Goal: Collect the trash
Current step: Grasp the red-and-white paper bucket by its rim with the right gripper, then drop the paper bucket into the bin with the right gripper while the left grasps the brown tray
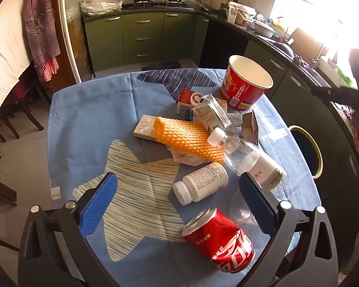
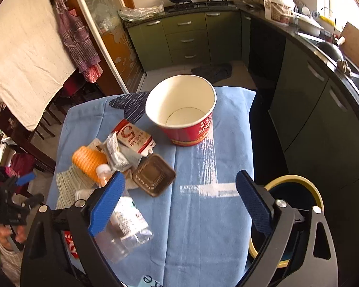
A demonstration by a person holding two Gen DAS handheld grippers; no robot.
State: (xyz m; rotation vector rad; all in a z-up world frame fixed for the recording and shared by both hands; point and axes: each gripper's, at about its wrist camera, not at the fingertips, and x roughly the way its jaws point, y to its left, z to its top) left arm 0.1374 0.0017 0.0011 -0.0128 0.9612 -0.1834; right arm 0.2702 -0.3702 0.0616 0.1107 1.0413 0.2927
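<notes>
A: Hovering both grippers over the round table with the blue star-print cloth [image 1: 83, 119]. My left gripper [image 1: 177, 205] is spread wide, nothing between its blue pads. My right gripper [image 2: 179, 205] is also wide open and holds nothing.

B: Where's the trash?

A: Piled mid-table. Dented red cola can [image 1: 219, 238] lies on its side closest to my left gripper, white plastic pill bottle [image 1: 201, 183] just beyond it, also on its side. Clear crushed plastic bottle with white cap [image 1: 241, 154] lies beside that, touching the orange foam mesh sleeve [image 1: 186, 138]. Sleeve lies over a flat yellow-edged box [image 1: 144, 126].

B: Further back?

A: Grey milk carton [image 1: 210, 112], red-and-white carton [image 2: 135, 138], brown plastic clamshell tray [image 2: 154, 178]. Red paper bucket with white inside [image 2: 182, 110] stands upright at the far side, empty.

B: Bin?

A: Dark round bin with yellow rim [image 1: 307, 150] stands off the table's right edge, below my right gripper's right finger.
</notes>
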